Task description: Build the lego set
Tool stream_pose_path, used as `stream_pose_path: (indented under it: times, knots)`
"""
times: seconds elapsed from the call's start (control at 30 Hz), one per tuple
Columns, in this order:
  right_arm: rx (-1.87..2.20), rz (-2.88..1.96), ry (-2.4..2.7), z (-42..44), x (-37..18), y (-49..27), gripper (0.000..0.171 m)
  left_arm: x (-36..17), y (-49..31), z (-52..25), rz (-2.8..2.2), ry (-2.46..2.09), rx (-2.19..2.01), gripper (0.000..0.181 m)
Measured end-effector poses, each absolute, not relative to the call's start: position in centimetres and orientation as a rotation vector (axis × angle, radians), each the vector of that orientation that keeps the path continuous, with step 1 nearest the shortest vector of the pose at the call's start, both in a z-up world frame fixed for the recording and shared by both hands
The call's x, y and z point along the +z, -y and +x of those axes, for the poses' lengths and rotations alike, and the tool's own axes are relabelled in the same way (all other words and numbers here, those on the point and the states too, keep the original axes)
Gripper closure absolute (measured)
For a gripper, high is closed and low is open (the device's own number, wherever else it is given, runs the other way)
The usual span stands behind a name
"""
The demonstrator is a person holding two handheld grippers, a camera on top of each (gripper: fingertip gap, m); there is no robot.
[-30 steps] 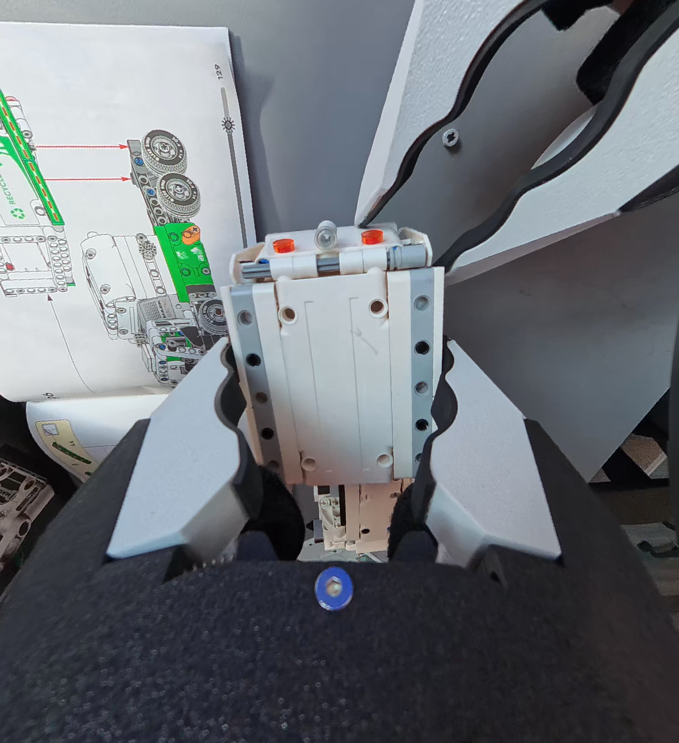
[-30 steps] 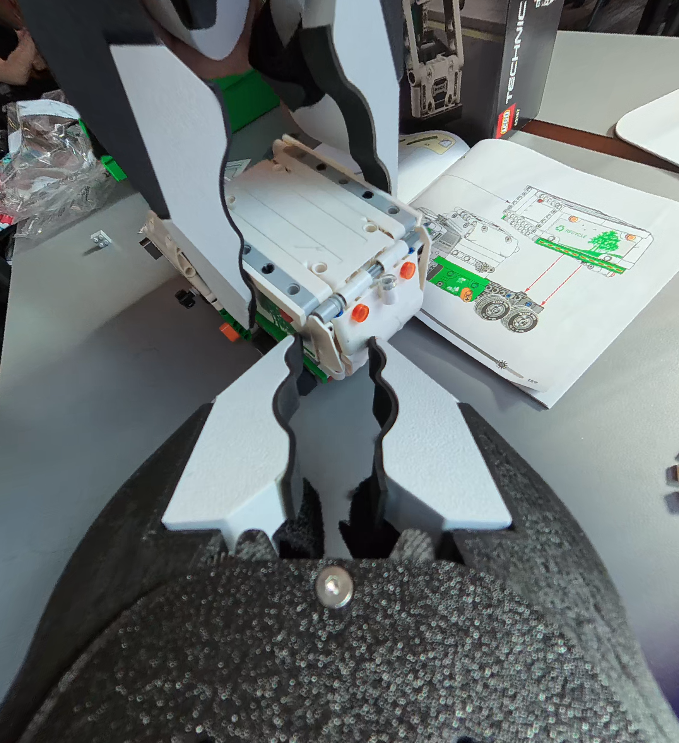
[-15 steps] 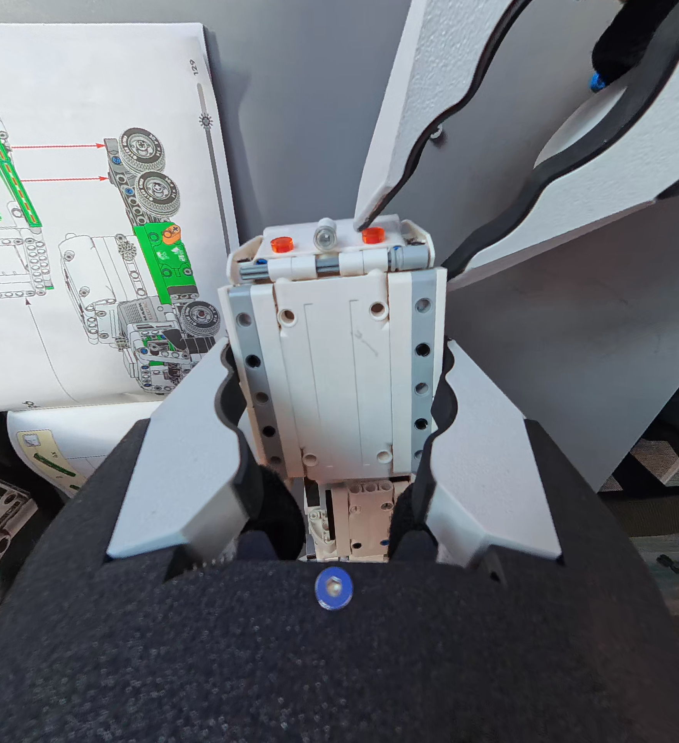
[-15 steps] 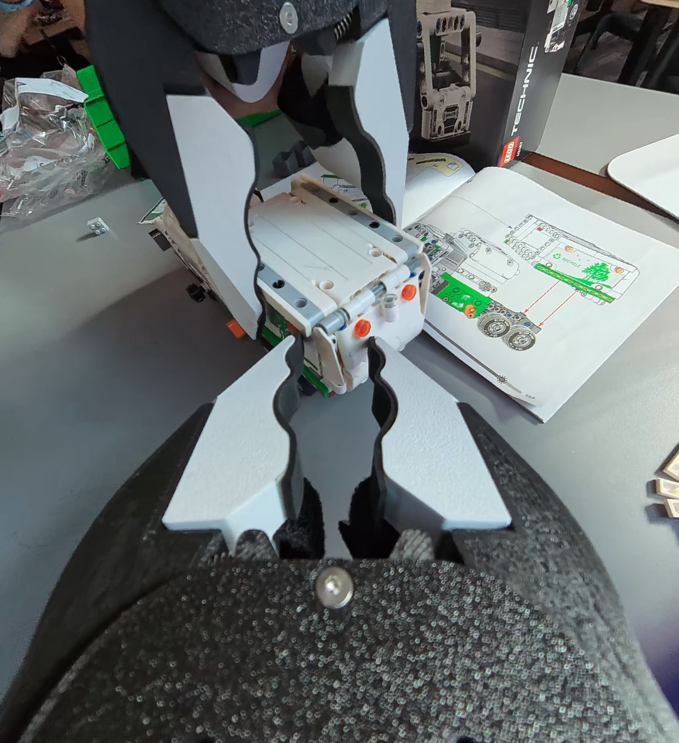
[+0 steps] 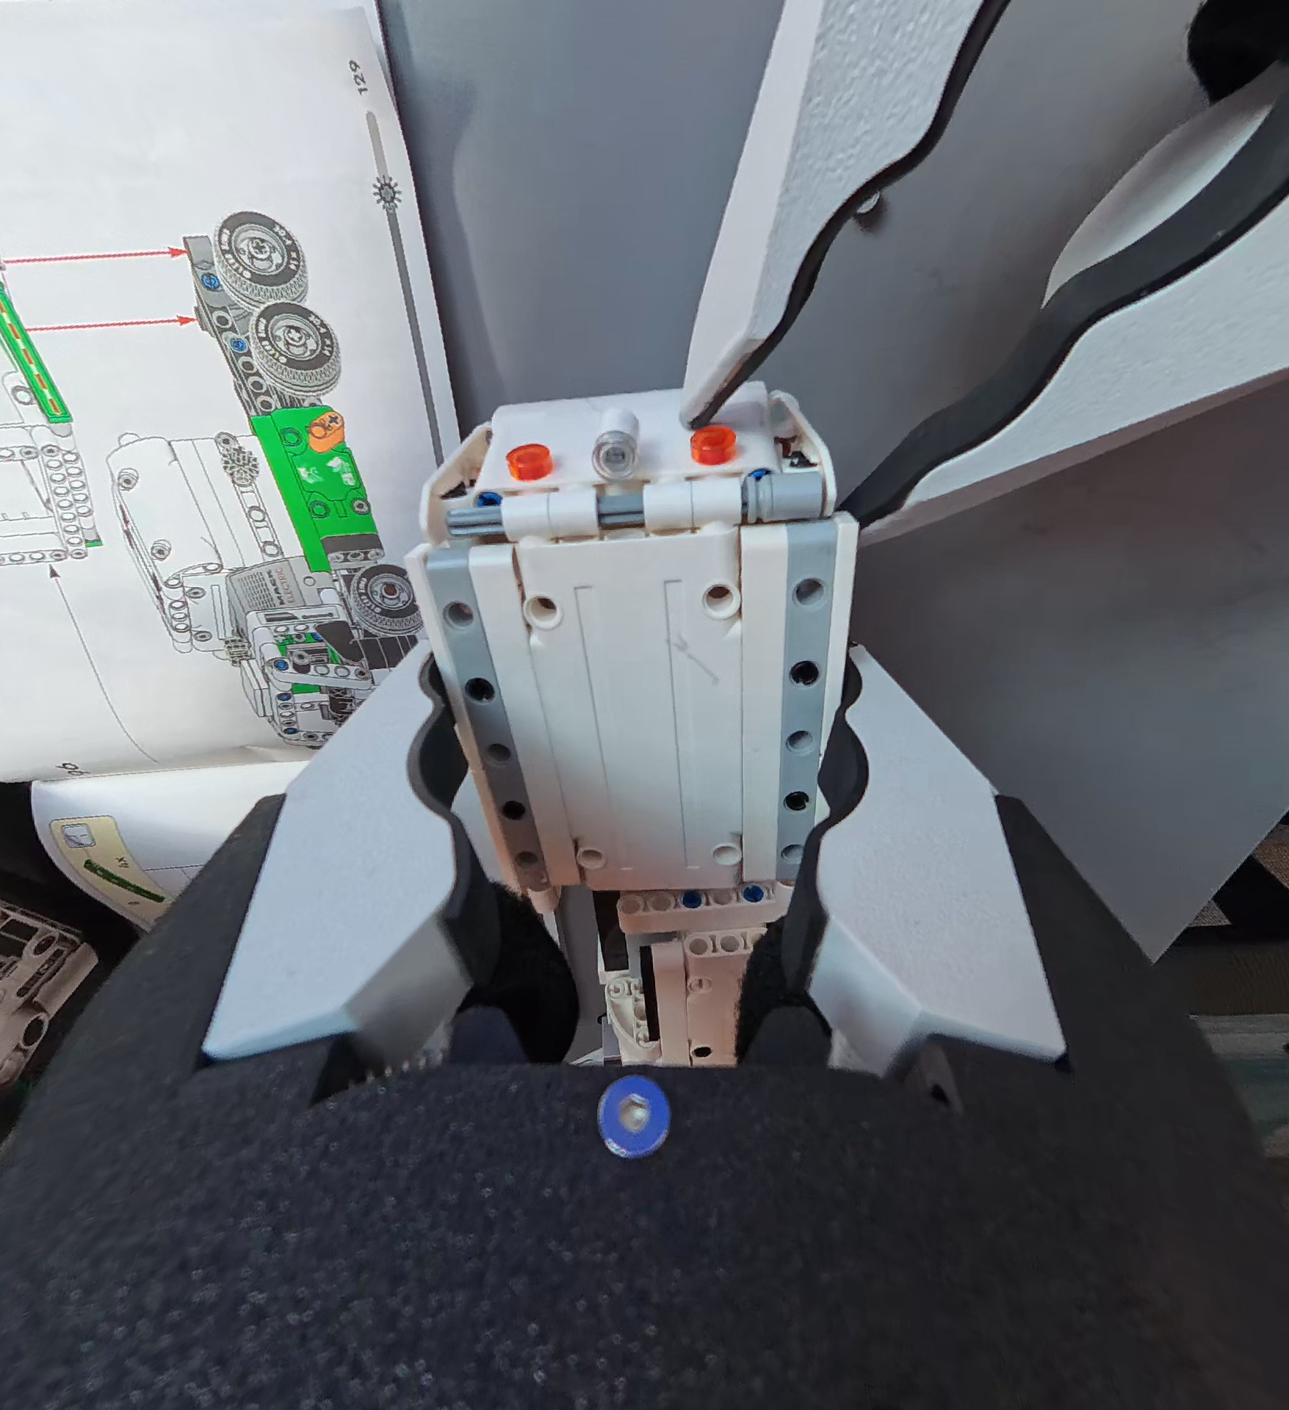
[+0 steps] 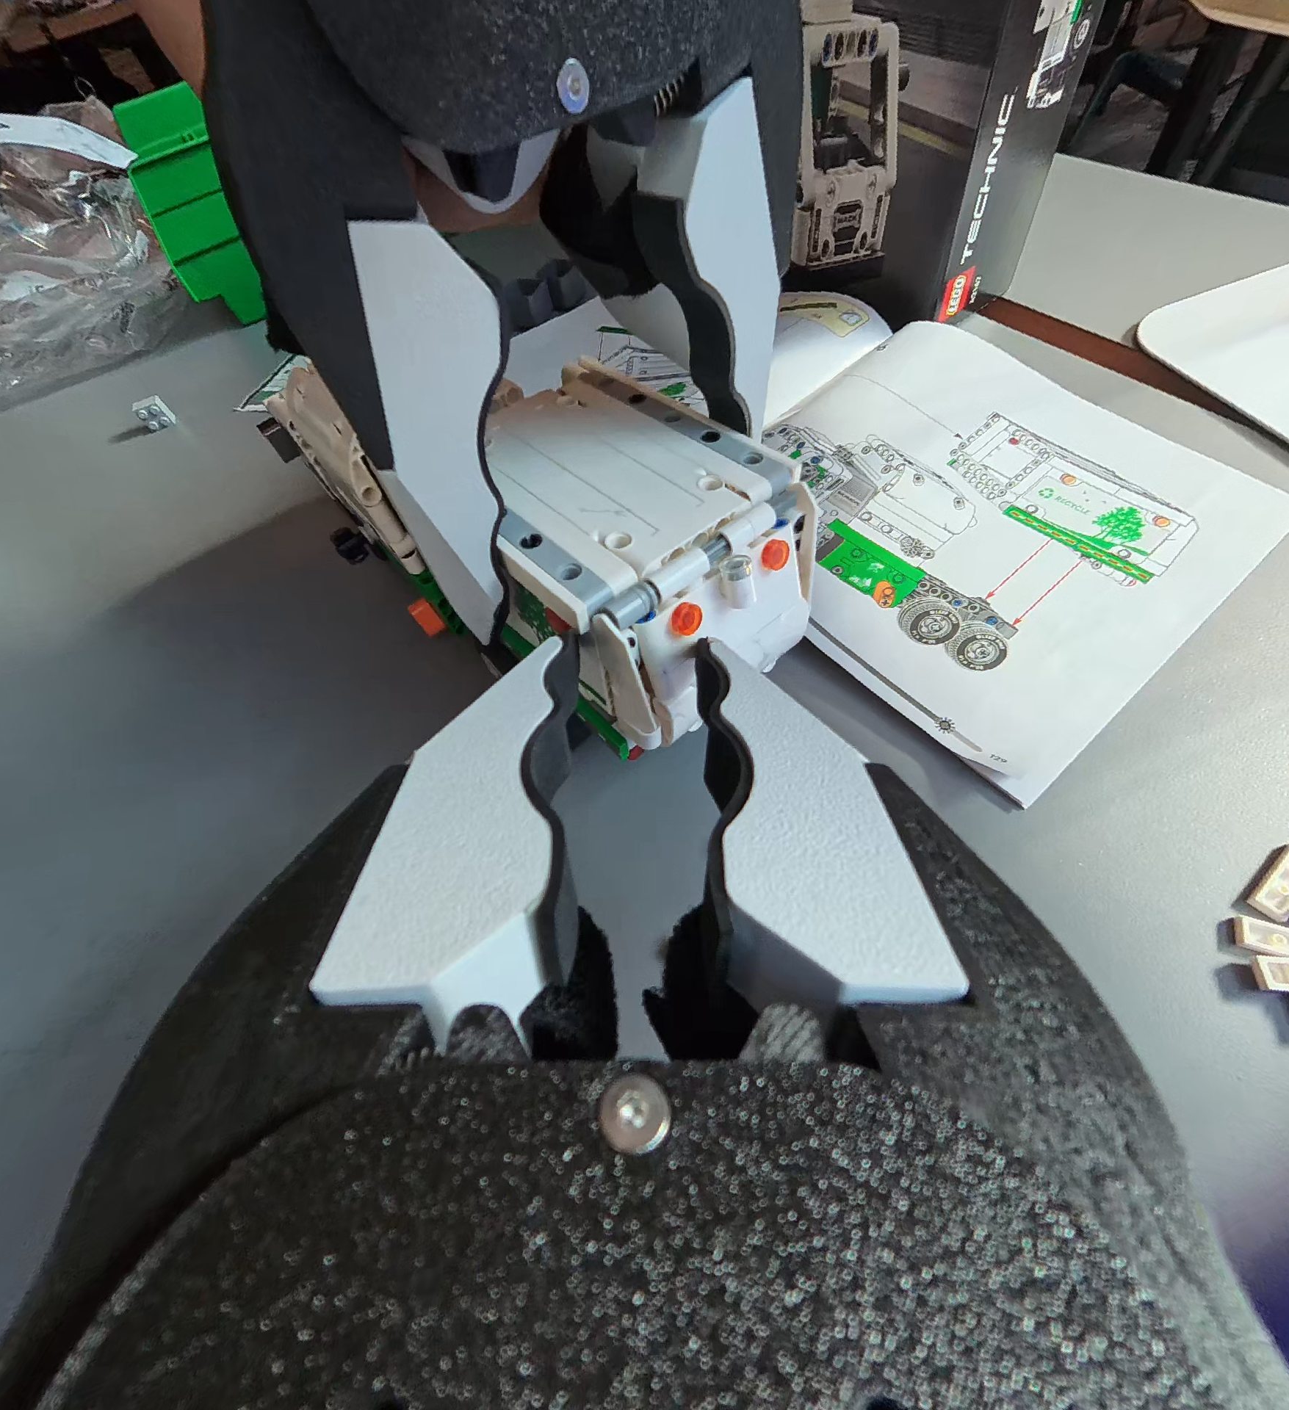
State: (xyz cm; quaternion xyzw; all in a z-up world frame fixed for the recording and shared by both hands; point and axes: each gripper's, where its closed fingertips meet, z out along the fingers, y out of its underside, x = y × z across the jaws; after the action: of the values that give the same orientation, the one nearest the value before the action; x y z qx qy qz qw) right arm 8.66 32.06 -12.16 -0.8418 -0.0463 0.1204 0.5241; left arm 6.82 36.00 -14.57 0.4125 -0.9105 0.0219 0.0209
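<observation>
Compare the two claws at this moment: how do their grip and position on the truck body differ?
The left claw is shut on the white truck body, clamping its grey side beams; the right claw is open, holding nothing. The left claw straddles the body's length; the right claw only meets its rear end with the orange studs. Both share white fingers with black wavy pads.

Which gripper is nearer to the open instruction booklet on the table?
Left. The left gripper holds the truck body beside the instruction booklet; the right gripper sits at the truck's end, farther back.

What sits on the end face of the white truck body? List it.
On the truck body's end face: two orange round studs and a clear one between them. The right gripper's fingertips cover the face's lower part.
</observation>
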Motion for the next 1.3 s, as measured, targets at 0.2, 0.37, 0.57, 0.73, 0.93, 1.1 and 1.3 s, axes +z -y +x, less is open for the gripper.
stream_pose_path:
  times: [0.2,0.37,0.57,0.73,0.93,1.1,1.3]
  knots:
    - [0.295,-2.013,0.120,8.3,-12.1,-32.1,0.142,-14.5,-36.1,6.6,1.257,2.830,0.052,0.086]
    - [0.288,-2.006,0.132,8.1,-12.0,-32.2,0.143,-14.3,-36.4,6.5,1.246,2.831,0.033,0.087]
    - [0.280,-2.014,0.139,8.1,-12.3,-32.2,0.143,-14.6,-36.6,6.3,1.238,2.834,0.031,0.087]
    - [0.239,-2.022,0.168,8.1,-12.5,-32.2,0.139,-14.6,-36.8,6.2,1.225,2.833,0.014,0.087]
    - [0.075,-2.101,0.260,7.8,-12.4,-31.9,0.133,-14.6,-37.1,5.8,1.196,2.822,-0.011,0.087]
    - [-0.130,-2.237,0.559,8.6,-11.5,-30.5,0.096,-14.6,-37.2,5.5,1.154,2.827,-0.004,0.087]
    - [0.052,-2.211,0.908,6.7,-11.3,-34.0,0.071,-14.6,-37.5,4.8,1.190,2.826,0.042,0.087]
